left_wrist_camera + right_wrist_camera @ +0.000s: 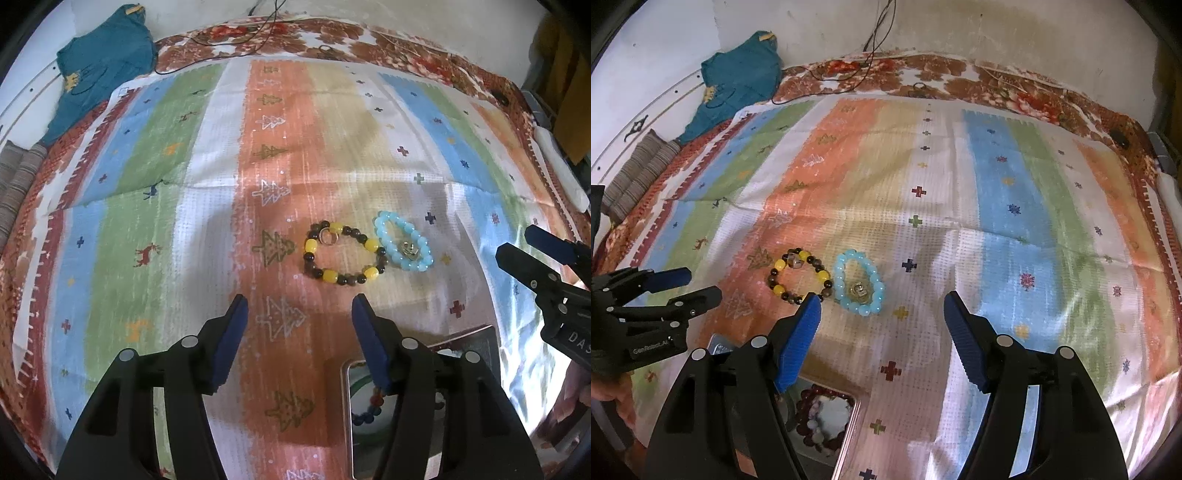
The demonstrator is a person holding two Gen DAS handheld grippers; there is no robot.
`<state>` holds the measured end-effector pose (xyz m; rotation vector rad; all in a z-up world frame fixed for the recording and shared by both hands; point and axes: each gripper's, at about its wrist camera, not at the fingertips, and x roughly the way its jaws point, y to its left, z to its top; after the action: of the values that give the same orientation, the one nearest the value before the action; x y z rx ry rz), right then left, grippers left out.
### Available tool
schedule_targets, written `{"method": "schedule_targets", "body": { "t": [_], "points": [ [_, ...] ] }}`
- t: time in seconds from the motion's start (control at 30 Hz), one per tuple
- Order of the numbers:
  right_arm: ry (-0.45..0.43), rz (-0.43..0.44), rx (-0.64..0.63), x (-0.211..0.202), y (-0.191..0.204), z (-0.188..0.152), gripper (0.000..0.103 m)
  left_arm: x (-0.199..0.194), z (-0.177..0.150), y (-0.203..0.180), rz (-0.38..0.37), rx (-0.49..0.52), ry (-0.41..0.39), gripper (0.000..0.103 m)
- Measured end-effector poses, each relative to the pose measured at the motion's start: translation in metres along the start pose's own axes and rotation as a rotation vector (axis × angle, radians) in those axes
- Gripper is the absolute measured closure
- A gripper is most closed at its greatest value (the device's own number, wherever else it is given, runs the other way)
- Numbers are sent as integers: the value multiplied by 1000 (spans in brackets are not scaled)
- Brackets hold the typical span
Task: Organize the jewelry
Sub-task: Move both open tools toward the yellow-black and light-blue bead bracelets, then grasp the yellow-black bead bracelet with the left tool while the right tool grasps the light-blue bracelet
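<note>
A yellow and brown bead bracelet [343,254] lies on the striped cloth with a small ring [328,236] inside its top edge. Beside it on the right lies a light blue bead bracelet [404,242] with a gold ring [408,251] inside. Both bracelets show in the right wrist view, yellow [801,275] and blue [858,288]. My left gripper [299,314] is open, just short of the yellow bracelet. My right gripper [881,310] is open, just short of the blue bracelet. A metal tray [849,417] near me holds dark red and pale bead bracelets [816,417].
The striped cloth [184,221] covers a floral bedspread [332,37]. A teal garment [103,62] lies at the far left corner by the wall. Black cables [871,48] hang at the back. A grey striped cushion [635,173] sits at the left edge.
</note>
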<state>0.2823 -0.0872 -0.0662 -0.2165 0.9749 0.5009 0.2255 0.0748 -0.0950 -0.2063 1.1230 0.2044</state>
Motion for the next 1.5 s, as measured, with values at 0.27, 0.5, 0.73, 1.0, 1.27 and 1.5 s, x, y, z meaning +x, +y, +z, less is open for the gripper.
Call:
{"method": "schedule_targets", "body": {
  "t": [0.27, 0.5, 0.73, 1.0, 1.27, 1.5],
  "points": [
    [0, -10, -6, 16, -1, 8, 34, 8, 9, 1, 8, 7, -5, 43],
    [33, 2, -5, 36, -3, 13, 34, 26, 16, 3, 5, 5, 25, 43],
    [67, 6, -29, 57, 1, 16, 34, 48, 22, 7, -5, 1, 60, 43],
    [125, 8, -33, 80, 1, 14, 34, 66, 28, 6, -36, 2, 81, 43],
    [144, 9, -27, 97, 2, 17, 34, 81, 30, 6, -30, 20, 100, 43],
    [168, 1, -18, 114, -2, 19, 34, 91, 31, 7, -13, 38, 110, 49]
  ]
}}
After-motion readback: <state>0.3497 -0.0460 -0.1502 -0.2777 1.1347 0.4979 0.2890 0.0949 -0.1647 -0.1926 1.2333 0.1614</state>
